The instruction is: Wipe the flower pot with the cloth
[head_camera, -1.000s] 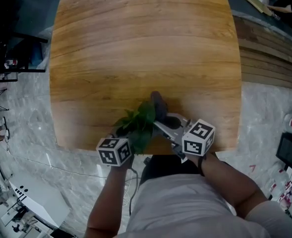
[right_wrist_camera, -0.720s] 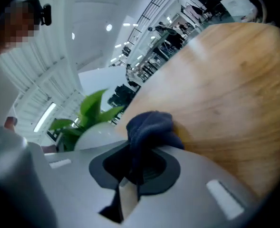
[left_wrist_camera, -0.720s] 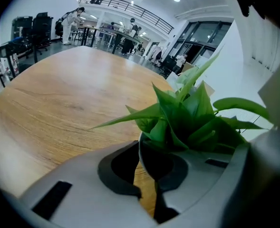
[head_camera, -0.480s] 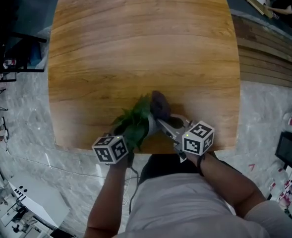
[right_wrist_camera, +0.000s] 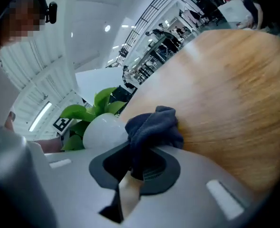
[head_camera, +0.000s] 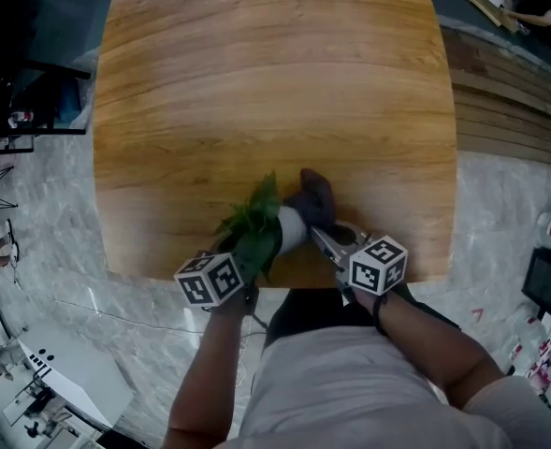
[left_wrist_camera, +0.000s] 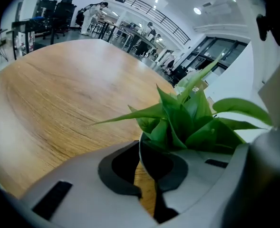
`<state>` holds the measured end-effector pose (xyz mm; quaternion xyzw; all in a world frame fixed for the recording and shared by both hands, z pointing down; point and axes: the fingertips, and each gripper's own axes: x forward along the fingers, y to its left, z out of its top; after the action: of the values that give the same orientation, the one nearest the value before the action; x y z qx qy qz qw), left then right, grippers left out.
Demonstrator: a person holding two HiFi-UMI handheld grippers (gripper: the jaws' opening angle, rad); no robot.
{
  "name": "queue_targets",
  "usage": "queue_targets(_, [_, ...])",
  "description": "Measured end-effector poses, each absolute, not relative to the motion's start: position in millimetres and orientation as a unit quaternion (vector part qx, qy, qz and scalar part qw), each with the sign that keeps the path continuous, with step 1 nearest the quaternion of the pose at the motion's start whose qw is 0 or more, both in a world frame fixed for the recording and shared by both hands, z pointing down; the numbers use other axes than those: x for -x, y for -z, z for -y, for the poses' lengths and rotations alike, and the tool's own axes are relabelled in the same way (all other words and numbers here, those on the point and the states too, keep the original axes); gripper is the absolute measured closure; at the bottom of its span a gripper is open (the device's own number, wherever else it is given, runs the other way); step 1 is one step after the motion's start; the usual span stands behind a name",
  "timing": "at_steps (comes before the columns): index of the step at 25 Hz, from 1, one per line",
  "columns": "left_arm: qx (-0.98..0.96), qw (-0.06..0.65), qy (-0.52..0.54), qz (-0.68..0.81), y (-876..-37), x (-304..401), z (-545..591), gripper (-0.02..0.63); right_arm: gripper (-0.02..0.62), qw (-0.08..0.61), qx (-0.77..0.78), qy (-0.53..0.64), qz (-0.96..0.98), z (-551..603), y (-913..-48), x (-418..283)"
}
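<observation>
A small white flower pot [head_camera: 292, 228] with a green leafy plant [head_camera: 253, 224] is tilted over the near edge of the wooden table [head_camera: 275, 92]. My left gripper [head_camera: 240, 267] is shut on the flower pot's rim [left_wrist_camera: 140, 152], with the leaves [left_wrist_camera: 187, 118] spreading just beyond the jaws. My right gripper [head_camera: 329, 241] is shut on a dark blue-grey cloth [head_camera: 312, 199], which presses against the pot's side. In the right gripper view the cloth [right_wrist_camera: 151, 129] bunches out of the jaws and touches the white pot [right_wrist_camera: 104, 132].
The table stretches far ahead and to both sides, its near edge [head_camera: 163, 274] right under the grippers. Beyond it lies marble floor [head_camera: 41, 223], with wooden planks [head_camera: 509, 101] at the right.
The right gripper has carried the cloth a little to the right and nearer around the pot's side. The white pot shows more. The left gripper has stayed nearly still.
</observation>
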<state>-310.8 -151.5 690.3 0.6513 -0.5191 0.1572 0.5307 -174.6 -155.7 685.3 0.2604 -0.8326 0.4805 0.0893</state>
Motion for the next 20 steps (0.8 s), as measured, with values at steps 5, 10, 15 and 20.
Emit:
queue_targets(5, [-0.63,0.556,-0.122,0.529,-688.0,313.6,153.1,0.586,0.563,0.05,-0.204,-0.445,0.87,151.7,-622.2,207.4])
queue_targets(10, [-0.62,0.57,-0.109,0.527,-690.0,308.8,151.7,0.586,0.563,0.031,-0.17,-0.42,0.891,144.8,-601.7,218.1])
queue_targets(15, [-0.624,0.555,-0.116,0.538,-688.4,312.2,156.8,0.586,0.563,0.121,-0.246,-0.444,0.853,146.4,-688.2,176.0])
queue_targets(20, [-0.626,0.548,-0.115,0.542,-685.1,309.9,157.3,0.586,0.563,0.148,-0.263,-0.412,0.859,150.5,-689.6,172.0])
